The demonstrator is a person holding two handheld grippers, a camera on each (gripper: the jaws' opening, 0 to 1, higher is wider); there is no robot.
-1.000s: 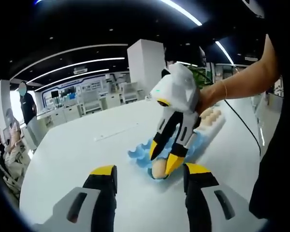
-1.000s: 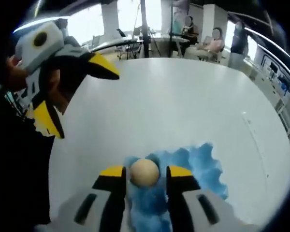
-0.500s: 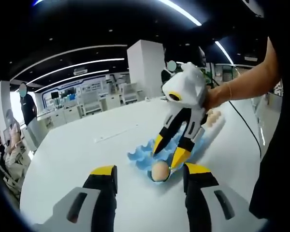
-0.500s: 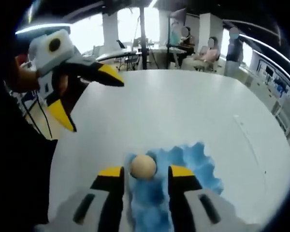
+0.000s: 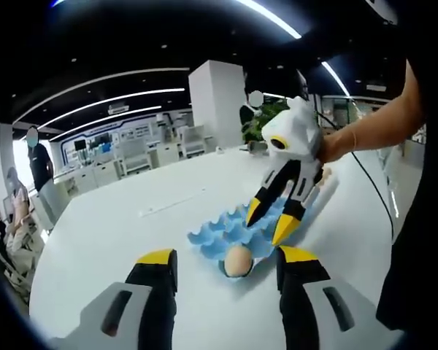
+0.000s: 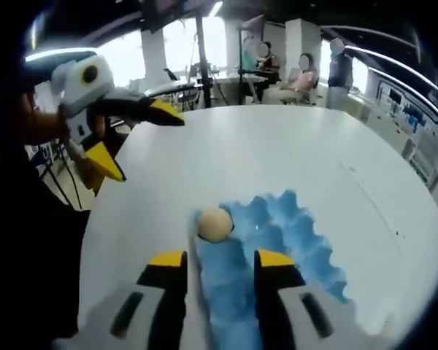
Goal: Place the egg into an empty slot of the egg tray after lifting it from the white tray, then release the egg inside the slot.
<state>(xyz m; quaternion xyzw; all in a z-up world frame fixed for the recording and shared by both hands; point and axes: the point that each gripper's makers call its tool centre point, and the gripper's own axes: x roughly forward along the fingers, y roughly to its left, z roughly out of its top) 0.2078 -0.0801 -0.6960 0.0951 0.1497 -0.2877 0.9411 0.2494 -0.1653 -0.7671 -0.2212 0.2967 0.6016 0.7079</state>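
A tan egg (image 5: 238,260) (image 6: 214,224) sits in a corner slot of the blue egg tray (image 5: 220,232) (image 6: 277,233) on the white table. In the right gripper view, my right gripper (image 6: 221,259) stands open just short of the egg, without touching it. The left gripper view shows that right gripper (image 5: 270,221) hanging open above the tray, held by a person's hand. My left gripper (image 5: 228,256) is open and empty, low over the table on the near side of the egg. It appears again at the upper left of the right gripper view (image 6: 135,142), away from the tray.
The white table (image 5: 117,226) stretches wide to the left, with a thin white strip (image 5: 171,203) lying on it. A black cable (image 5: 372,197) runs along its right side. People and desks stand far behind.
The right gripper's jaws stood around the egg in the slot; they have drawn back and up, leaving the egg in the tray. The left gripper has held still.
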